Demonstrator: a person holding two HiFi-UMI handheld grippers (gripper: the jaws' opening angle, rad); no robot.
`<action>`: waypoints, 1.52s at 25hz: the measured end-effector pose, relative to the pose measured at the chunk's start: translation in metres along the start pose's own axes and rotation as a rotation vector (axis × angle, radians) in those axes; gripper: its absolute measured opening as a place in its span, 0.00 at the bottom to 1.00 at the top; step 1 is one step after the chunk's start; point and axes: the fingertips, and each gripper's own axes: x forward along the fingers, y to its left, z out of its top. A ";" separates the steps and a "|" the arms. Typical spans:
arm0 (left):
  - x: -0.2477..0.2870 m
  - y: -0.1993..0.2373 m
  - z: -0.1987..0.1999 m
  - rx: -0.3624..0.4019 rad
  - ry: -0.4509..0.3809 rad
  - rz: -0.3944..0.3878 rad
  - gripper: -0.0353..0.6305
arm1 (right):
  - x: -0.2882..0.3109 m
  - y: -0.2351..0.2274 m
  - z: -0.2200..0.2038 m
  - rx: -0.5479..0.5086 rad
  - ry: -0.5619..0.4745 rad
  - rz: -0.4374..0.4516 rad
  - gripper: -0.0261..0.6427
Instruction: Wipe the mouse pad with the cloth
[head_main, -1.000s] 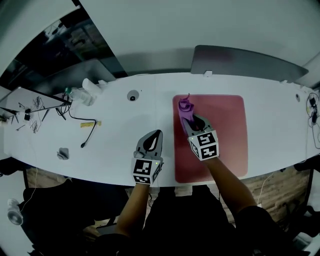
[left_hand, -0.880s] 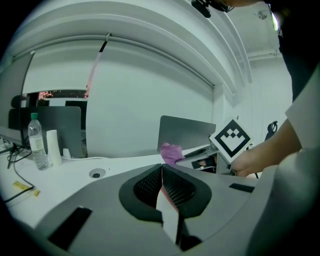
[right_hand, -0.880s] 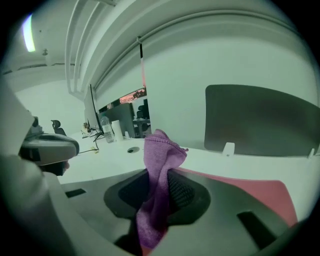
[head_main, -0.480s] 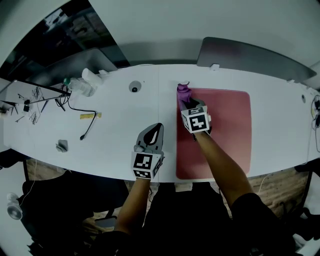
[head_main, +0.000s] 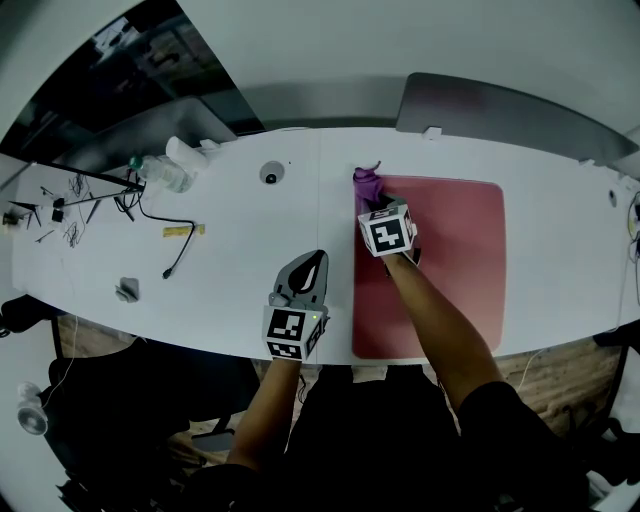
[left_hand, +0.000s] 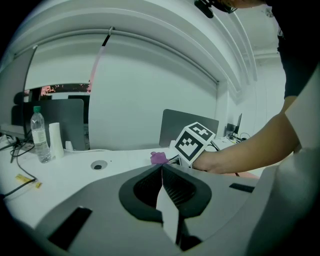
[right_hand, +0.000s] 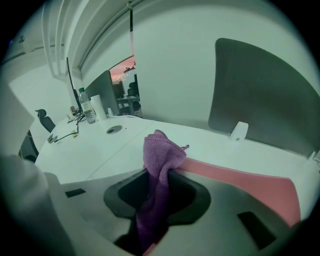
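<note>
Right gripper (head_main: 373, 204) clamps the cloth (head_main: 367, 185) at the mouse pad (head_main: 450, 260) corner; left gripper (head_main: 316, 262) closed, empty.

I saw a purple cloth (right_hand: 159, 165) against a dusty pink mouse pad (head_main: 450, 270) on a white table (head_main: 230, 250). The left gripper (head_main: 318, 260) and right gripper (head_main: 375, 205) were grey with black pads, and their cubes carried black-and-white square markers. One small tag (head_main: 183, 231) was yellow.
</note>
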 end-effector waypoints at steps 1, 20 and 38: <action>0.000 -0.001 -0.001 0.006 0.004 0.000 0.09 | 0.000 -0.001 0.000 0.006 0.000 0.005 0.21; 0.020 -0.036 -0.001 0.034 0.038 -0.056 0.09 | -0.028 -0.087 -0.023 0.013 0.026 -0.113 0.21; 0.042 -0.056 -0.006 0.029 0.065 -0.085 0.09 | -0.070 -0.176 -0.054 0.023 0.049 -0.232 0.21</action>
